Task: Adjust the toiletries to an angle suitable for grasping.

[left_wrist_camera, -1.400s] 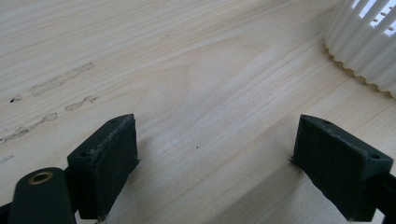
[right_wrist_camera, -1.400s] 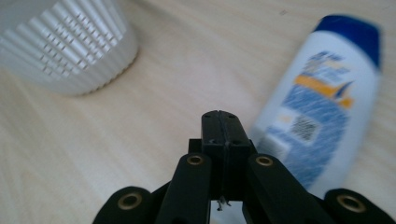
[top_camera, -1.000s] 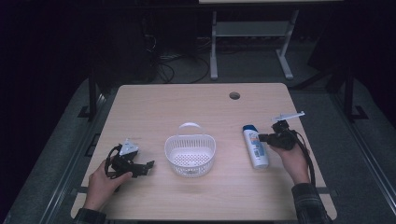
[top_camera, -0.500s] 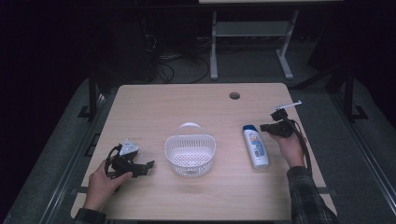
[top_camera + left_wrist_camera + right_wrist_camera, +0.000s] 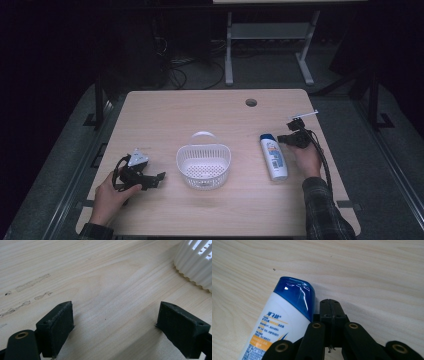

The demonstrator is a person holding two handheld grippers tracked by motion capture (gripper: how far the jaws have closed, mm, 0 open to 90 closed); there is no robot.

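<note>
A white bottle (image 5: pixel 273 156) with a blue cap lies flat on the wooden table (image 5: pixel 210 115), right of a white plastic basket (image 5: pixel 203 164). My right gripper (image 5: pixel 283 139) is shut with nothing in it, its tips beside the bottle's cap end. In the right gripper view the closed jaws meet at the right gripper (image 5: pixel 330 307) tip, just right of the blue cap of the bottle (image 5: pixel 287 312). My left gripper (image 5: pixel 157 179) rests at the table's left front, open and empty. In its own view the left gripper (image 5: pixel 115 320) spans bare wood, the basket (image 5: pixel 195 262) at upper right.
A round cable hole (image 5: pixel 251 102) sits in the table's far right part. A metal stand (image 5: pixel 270 35) and cables lie on the dark floor behind the table. Dark floor surrounds the table edges.
My right hand has moved toward the far side of the table and slightly left, bringing its shut jaws beside the bottle's cap. The left hand has stayed still.
</note>
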